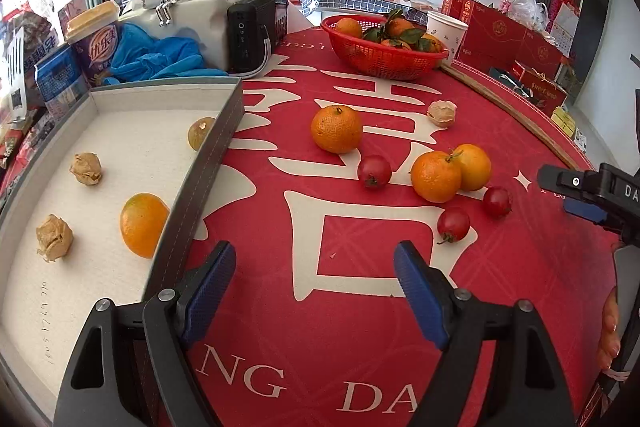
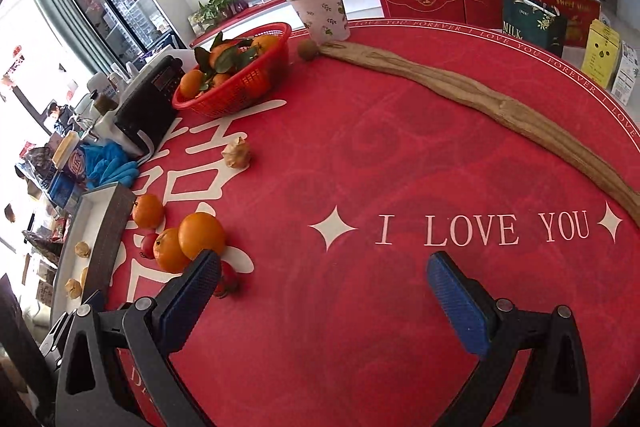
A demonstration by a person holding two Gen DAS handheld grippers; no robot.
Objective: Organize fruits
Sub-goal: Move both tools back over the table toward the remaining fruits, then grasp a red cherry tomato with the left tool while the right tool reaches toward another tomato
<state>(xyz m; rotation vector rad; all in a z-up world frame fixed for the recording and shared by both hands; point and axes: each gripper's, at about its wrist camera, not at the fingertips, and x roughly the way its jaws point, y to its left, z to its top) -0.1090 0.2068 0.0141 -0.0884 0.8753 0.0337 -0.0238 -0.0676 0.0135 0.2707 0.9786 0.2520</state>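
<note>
My left gripper hangs open over the red tablecloth, with nothing between its blue pads. Ahead of it lie three oranges, three small red tomatoes and a tan wrinkled nut. To its left, a grey-walled tray holds an orange, two more nuts and a yellowish fruit. My right gripper is open too and holds nothing. Its left finger stands just in front of the orange pair and a tomato.
A red basket of leafy oranges stands at the back, with a paper cup beside it. A long wooden stick curves along the right edge. Blue gloves, a black radio and cartons crowd behind the tray.
</note>
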